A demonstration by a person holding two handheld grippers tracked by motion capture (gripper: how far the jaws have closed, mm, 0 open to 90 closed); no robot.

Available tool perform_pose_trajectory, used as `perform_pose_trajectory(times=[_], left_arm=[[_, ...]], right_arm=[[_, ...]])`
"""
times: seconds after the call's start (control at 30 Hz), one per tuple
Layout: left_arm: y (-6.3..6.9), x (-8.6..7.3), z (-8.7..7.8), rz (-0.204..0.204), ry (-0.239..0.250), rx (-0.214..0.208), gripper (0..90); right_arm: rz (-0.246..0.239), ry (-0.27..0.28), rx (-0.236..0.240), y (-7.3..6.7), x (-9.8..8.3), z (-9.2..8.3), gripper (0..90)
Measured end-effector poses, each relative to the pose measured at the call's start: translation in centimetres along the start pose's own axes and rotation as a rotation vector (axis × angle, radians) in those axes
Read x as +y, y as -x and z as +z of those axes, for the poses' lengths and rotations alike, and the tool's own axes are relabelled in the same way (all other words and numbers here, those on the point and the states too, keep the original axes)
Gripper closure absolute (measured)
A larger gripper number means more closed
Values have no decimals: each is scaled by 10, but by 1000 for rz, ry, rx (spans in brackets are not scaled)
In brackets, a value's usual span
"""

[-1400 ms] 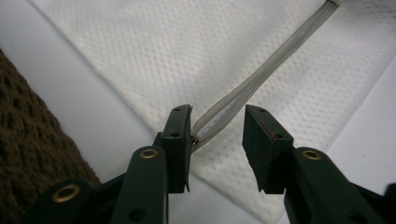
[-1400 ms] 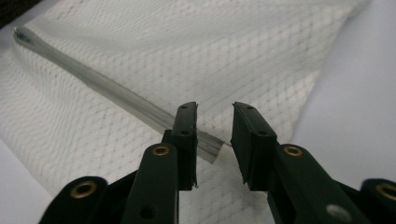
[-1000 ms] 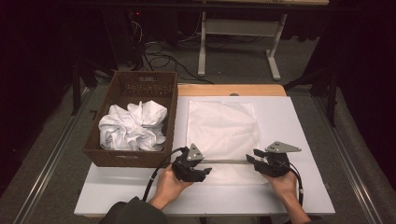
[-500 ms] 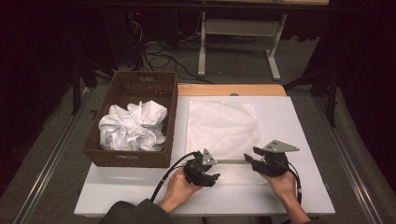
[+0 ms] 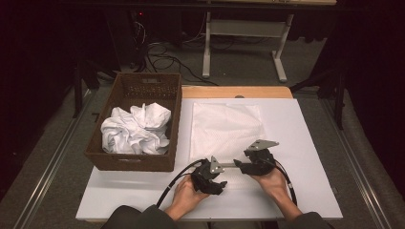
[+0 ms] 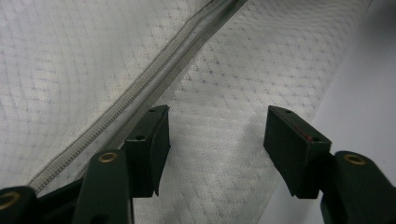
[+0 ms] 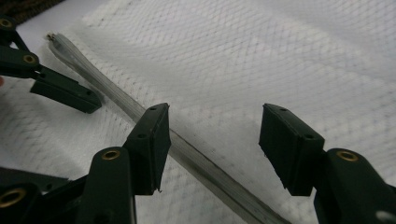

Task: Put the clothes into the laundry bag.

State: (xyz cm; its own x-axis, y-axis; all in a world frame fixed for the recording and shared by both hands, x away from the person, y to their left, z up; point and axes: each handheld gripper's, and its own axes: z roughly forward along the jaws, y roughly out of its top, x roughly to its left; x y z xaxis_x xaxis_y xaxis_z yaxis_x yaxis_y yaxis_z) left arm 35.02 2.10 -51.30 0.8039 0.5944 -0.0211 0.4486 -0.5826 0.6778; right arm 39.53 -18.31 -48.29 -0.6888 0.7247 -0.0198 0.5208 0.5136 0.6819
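step: releasing white mesh zip bag | left gripper and right gripper: jaws just been opening, nothing pinched | tip: lift clear without snagging zipper

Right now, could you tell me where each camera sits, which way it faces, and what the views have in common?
High view: fixed above the person's side, looking forward and down on the table, basket and white mesh bag; both forearms and hands show.
Left gripper view: rides the left gripper, looking down on the bag's zipper; its open fingers show.
Right gripper view: rides the right gripper, facing the zipper; its open fingers show, and the left gripper beyond.
Shared: both gripper views show the zipper.
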Motion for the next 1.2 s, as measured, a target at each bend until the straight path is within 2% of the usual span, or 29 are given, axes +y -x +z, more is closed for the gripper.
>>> perform_pose_trajectory(times=[0.2,0.27,0.4,0.6,0.73,0.9,0.97,1.0,1.07,1.2], left_arm=[[0,-2,0,-2,12,-4,402],[-1,-4,0,1,23,-8,401],[-1,-6,-1,-2,32,-10,401],[-2,-5,-1,0,25,-13,402],[-2,-5,-1,0,25,-14,403],[-2,-5,-1,-1,22,-12,409],[-2,-5,-1,-2,22,-12,412],[-2,-4,-1,-3,22,-13,414],[-2,-4,-1,-8,21,-9,429],[-3,-4,-1,-11,23,-4,469]], right_arm=[[-23,-36,17,-9,2,12,407],[-32,-53,13,-8,3,15,407],[-32,-52,0,-6,3,20,413],[-23,-91,-24,3,2,30,425],[-36,-83,-10,-1,2,29,429],[-91,-88,1,-9,3,29,432],[-76,-93,6,-7,4,31,434],[-77,-99,-4,-6,4,32,442],[-66,-93,8,-5,5,34,491],[-111,-82,26,-8,5,34,661]])
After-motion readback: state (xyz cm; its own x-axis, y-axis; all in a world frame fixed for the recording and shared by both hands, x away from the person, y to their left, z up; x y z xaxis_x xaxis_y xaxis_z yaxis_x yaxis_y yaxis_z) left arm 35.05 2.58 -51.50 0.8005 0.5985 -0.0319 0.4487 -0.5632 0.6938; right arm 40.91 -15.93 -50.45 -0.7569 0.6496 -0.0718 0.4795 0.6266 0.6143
